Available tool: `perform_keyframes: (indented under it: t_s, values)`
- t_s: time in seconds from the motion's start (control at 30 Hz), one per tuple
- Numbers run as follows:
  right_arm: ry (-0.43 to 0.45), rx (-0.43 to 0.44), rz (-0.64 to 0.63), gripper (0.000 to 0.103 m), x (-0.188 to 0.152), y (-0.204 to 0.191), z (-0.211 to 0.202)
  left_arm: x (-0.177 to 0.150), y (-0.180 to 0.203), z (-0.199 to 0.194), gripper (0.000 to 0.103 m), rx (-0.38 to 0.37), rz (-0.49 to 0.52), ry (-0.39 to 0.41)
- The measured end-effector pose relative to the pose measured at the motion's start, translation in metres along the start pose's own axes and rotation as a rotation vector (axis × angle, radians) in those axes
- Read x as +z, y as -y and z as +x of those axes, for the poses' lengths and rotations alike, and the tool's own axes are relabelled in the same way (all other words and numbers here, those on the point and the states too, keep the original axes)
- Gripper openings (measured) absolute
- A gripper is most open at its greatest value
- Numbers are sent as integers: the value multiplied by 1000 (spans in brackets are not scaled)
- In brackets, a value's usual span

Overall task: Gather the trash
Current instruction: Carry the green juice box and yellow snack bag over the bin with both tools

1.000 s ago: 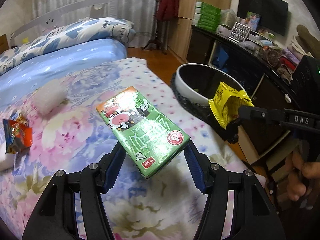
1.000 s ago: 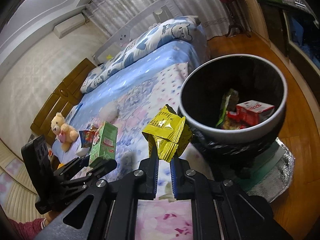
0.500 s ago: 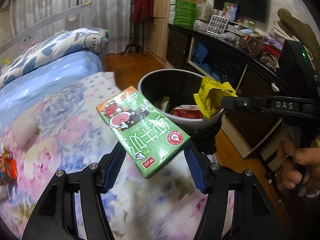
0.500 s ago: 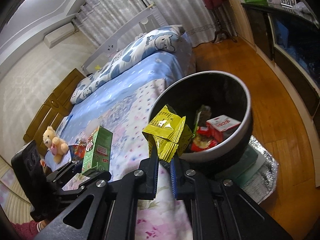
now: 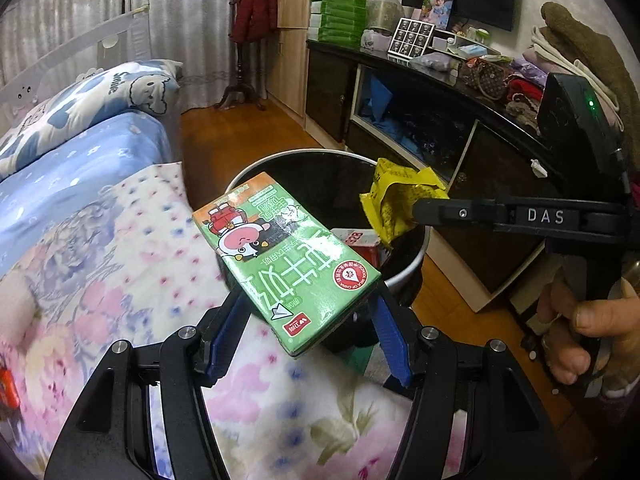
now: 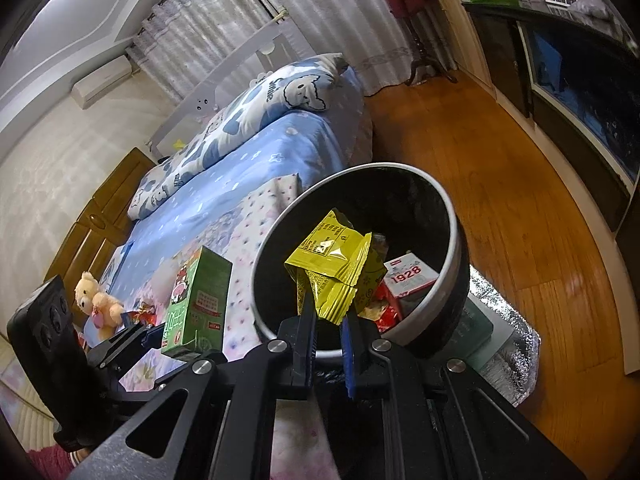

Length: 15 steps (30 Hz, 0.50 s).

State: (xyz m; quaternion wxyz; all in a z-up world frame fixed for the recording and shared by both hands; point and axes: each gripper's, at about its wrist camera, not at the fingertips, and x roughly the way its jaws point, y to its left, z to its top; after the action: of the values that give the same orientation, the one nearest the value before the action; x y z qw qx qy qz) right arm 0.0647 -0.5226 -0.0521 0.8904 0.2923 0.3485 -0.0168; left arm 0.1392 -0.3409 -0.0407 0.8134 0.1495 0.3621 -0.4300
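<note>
The left claw (image 5: 308, 320) is grasping the green milk carton (image 5: 286, 264) at the near rim of the trash bin (image 6: 452, 216), while the right claw (image 6: 328, 320) is clenching the yellow wrapper (image 6: 332, 264) over the bin's opening

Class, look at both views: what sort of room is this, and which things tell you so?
Most likely a bedroom in a home: a bed with a cartoon-print pillow, a teddy bear lying on it, and a coat stand by the curtains.
</note>
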Motion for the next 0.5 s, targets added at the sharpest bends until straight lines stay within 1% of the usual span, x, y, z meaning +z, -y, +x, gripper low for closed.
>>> perform_keyframes:
  t_s: [0.23, 0.5]
  values:
    - [-17, 2, 19, 10, 11, 11, 9, 14, 4, 20, 60, -5, 13, -20]
    - [-34, 0, 24, 11, 20, 18, 18, 20, 5, 37, 60, -4, 27, -49]
